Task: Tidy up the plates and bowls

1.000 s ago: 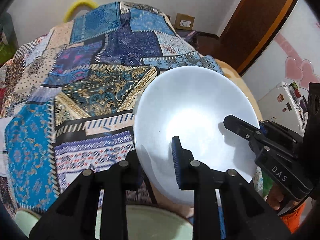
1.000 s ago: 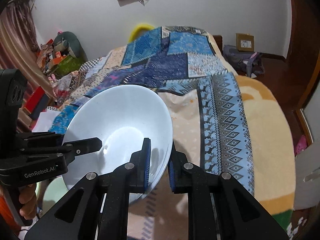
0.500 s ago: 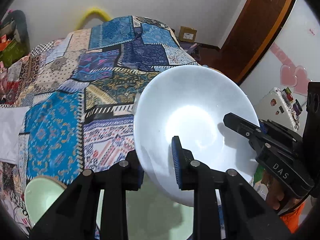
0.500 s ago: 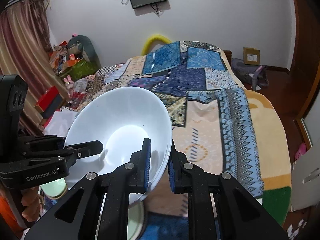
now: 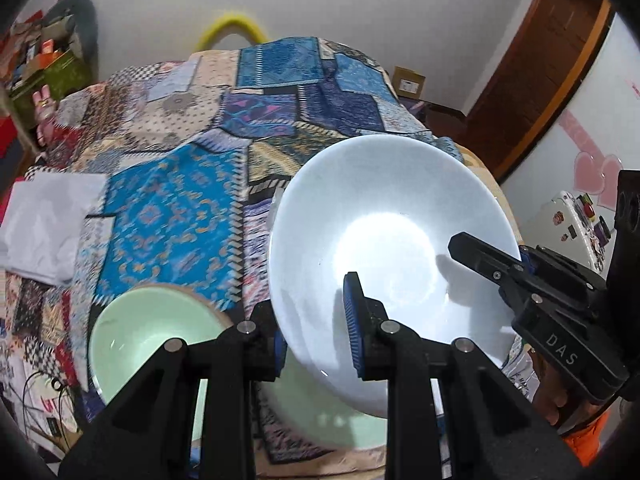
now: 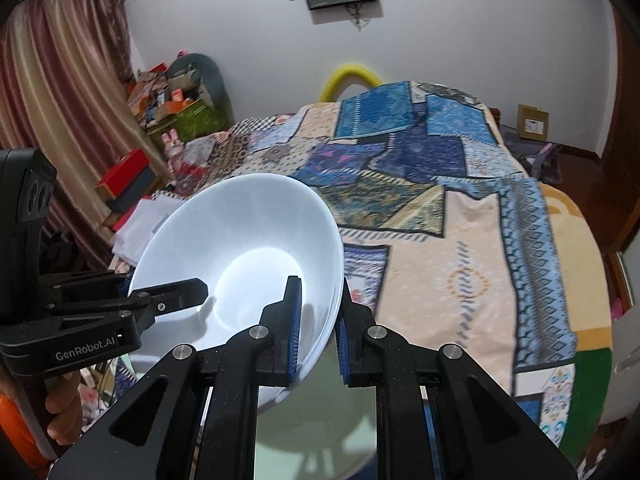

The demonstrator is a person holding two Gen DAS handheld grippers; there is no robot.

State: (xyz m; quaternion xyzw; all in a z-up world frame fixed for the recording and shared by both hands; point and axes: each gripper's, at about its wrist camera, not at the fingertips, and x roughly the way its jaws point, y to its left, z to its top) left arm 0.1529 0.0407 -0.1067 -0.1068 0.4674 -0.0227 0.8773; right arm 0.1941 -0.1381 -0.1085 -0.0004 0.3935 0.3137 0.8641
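Note:
A large white bowl [image 5: 384,240] hangs tilted above the bed, held from two sides. My left gripper [image 5: 316,340] is shut on its near rim, one blue pad inside and one outside. In the right wrist view my right gripper [image 6: 318,328] is shut on the opposite rim of the same white bowl [image 6: 240,256]. Each gripper shows in the other's view: the right gripper [image 5: 516,260] and the left gripper [image 6: 172,292]. A pale green bowl [image 5: 152,328] sits at lower left. Right under the white bowl lies a pale green dish [image 5: 332,420].
A patchwork quilt [image 5: 256,128] covers the bed [image 6: 480,280]. Folded white cloth [image 5: 44,224] lies at its left edge. Boxes and clutter [image 6: 172,108] stand by the curtain; a wooden door [image 5: 552,64] and a cardboard box [image 5: 408,84] are at the right. A person's hand [image 6: 60,408] holds the left gripper.
Both grippers have carried the white bowl up and back over the bed's near edge. The green bowl and green dish have come into view beneath it. The grips have not changed.

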